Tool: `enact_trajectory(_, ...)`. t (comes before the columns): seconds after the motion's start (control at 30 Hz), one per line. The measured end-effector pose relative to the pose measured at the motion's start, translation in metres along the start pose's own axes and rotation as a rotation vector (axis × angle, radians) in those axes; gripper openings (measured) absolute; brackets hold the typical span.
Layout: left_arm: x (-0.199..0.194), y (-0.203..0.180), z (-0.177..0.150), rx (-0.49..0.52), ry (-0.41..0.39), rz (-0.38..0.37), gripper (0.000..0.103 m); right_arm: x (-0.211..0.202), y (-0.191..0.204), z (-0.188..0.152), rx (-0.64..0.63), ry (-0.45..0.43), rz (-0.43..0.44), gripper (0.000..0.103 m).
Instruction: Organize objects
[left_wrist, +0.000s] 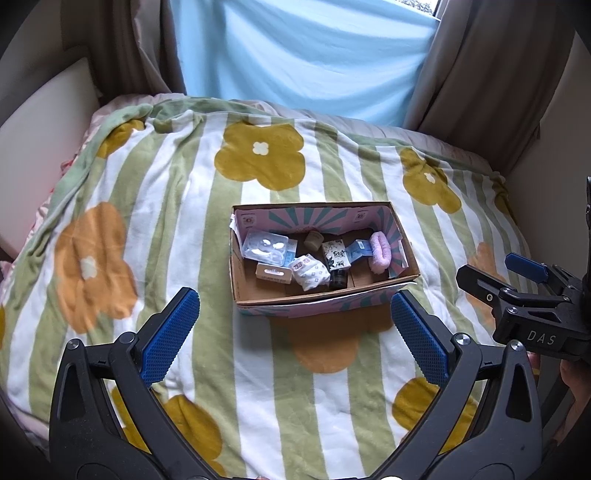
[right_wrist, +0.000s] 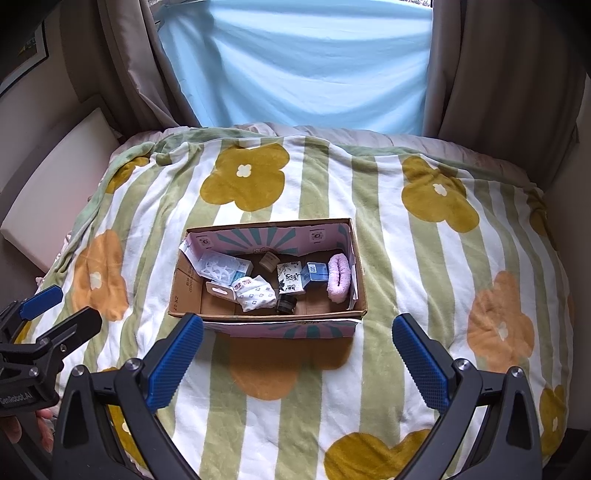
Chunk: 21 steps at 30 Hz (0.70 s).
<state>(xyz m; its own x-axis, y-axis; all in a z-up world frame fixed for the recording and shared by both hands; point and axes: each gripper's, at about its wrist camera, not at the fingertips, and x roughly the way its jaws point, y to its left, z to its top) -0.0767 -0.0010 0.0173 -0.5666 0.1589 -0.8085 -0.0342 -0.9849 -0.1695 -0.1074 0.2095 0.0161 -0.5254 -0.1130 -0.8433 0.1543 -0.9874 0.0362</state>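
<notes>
With your left gripper (left_wrist: 295, 332) and right gripper (right_wrist: 297, 358) both spread empty before the box (right_wrist: 280, 328), pinch its light, bendy cardboard wall gently.

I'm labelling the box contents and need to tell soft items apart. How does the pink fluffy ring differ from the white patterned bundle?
The pink fluffy ring is plain pink, while the white patterned bundle is white with small printed marks. The ring is a loop with a hollow middle; the bundle is a closed, lumpy shape. The ring lies at the right end of the cardboard box, the bundle near the middle. Both look soft and sit inside the box.
</notes>
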Motion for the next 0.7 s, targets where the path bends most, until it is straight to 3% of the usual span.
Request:
enact_trajectory(0.33, 0.007, 0.01, 0.001, -0.037, -0.003, 0.015, 0.103, 0.003, -0.001, 0.003, -0.001, 0.0, 0.003, 0.102)
enact_trajectory(0.5, 0.011, 0.017, 0.0, -0.058, -0.022, -0.026, 0.103, 0.005, -0.001, 0.003, 0.002, 0.004, 0.002, 0.102)
enact_trajectory(0.7, 0.01, 0.01, 0.002, 0.002, -0.063, 0.036, 0.103, 0.018, 0.001, 0.006, 0.012, 0.013, -0.001, 0.102)
